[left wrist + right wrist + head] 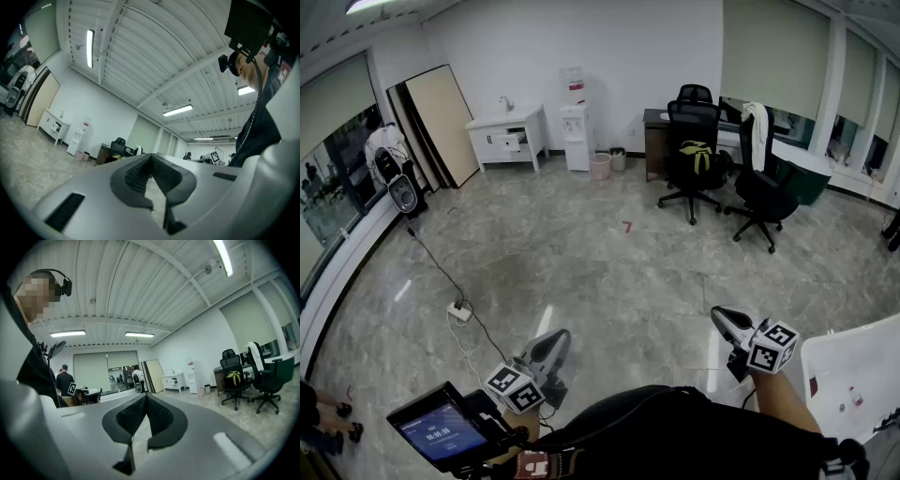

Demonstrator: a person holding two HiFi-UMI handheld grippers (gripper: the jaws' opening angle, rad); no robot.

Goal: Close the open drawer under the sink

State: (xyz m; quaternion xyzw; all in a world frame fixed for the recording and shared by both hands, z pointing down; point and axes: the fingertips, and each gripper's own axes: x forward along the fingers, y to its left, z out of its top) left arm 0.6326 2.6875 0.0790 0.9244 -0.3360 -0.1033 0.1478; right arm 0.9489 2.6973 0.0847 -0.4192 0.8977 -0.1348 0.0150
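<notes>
Far wall: open drawer (515, 142) juts from white sink cabinet (487, 142), well apart from the person. Likely rigid and light on its runners; push the flat front at centre. Pressed together and empty: left claw (555, 342), right claw (724, 319).

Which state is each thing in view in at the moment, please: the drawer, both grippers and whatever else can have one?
drawer: open, pulled out of the sink cabinet
left gripper: shut, empty
right gripper: shut, empty
tablet screen: lit
ceiling lamp: on
</notes>
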